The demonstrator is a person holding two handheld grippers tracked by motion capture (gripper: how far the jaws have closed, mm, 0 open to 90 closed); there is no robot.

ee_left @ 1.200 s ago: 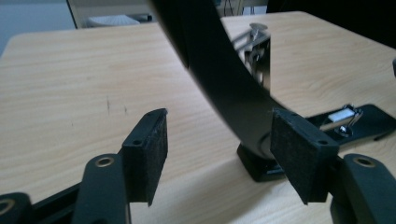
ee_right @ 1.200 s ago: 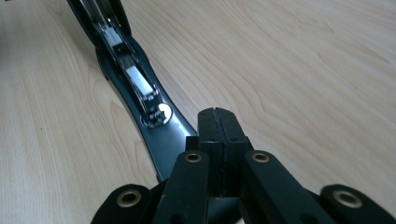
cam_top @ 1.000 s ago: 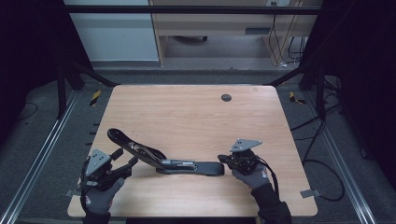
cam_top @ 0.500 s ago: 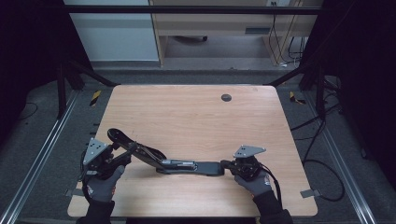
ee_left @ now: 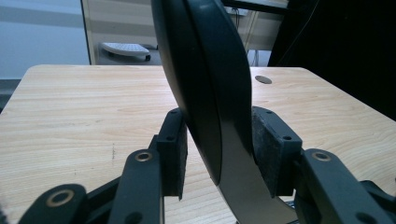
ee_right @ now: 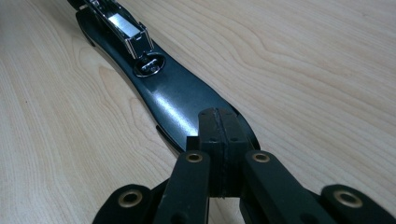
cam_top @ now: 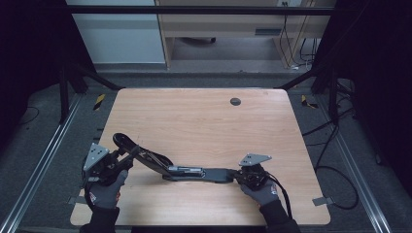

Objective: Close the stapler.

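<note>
A long black stapler lies opened out on the wooden table (cam_top: pixel 204 116). Its base (cam_top: pixel 204 173) rests flat near the front edge, and the upper arm (cam_top: pixel 143 154) slants up to the left. My left gripper (cam_top: pixel 127 154) is shut on that raised arm (ee_left: pixel 210 84), which stands between the two pads (ee_left: pixel 271 149). My right gripper (cam_top: pixel 238 175) is shut with nothing between its pads, and its tips (ee_right: pixel 218 126) rest on the right end of the base (ee_right: pixel 173 98). The chrome staple channel (ee_right: pixel 121 23) lies exposed on the base.
A small dark round grommet (cam_top: pixel 235 101) sits in the tabletop near the far edge. Metal frame rails run along both sides of the table, and cables lie on the floor at right (cam_top: pixel 335 170).
My right gripper has come down and forward onto the base's right end. The left hand has shifted slightly with the stapler's raised arm; the stapler stays opened out.
</note>
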